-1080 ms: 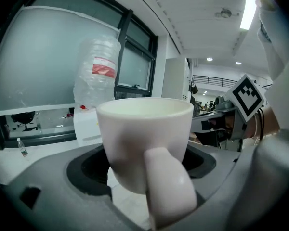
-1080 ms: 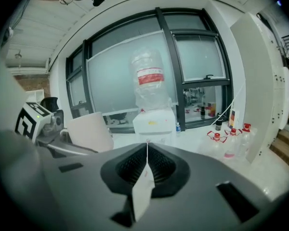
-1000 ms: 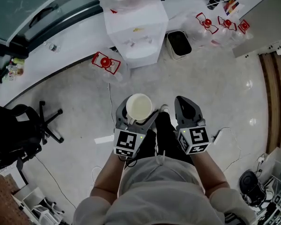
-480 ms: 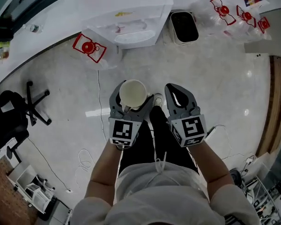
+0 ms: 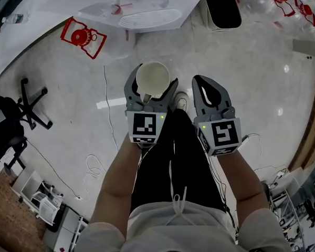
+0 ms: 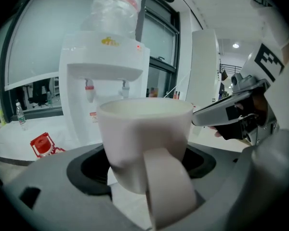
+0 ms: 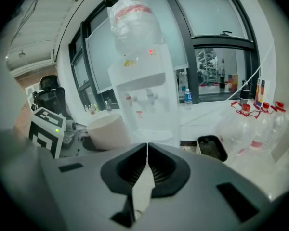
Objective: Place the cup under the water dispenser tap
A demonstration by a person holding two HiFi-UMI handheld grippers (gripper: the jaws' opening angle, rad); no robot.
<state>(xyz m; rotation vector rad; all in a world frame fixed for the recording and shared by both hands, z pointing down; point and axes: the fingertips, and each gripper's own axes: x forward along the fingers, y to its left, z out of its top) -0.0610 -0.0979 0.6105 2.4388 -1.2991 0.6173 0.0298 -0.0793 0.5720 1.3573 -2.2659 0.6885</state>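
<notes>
My left tongs (image 5: 152, 86), spread wide, grip the white cup (image 5: 153, 77). My right tongs (image 7: 147, 152) are closed and empty. Both gripper views show the dispenser's bottle (image 6: 116, 8), upper centre, which the head view crops off.

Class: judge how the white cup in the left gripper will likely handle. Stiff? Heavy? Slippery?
The cup looks thick-walled and shows no dent between the jaws, so it is probably rigid. Its inside appears empty, so it is likely light. Its smooth wall might slip in a loose grip.
</notes>
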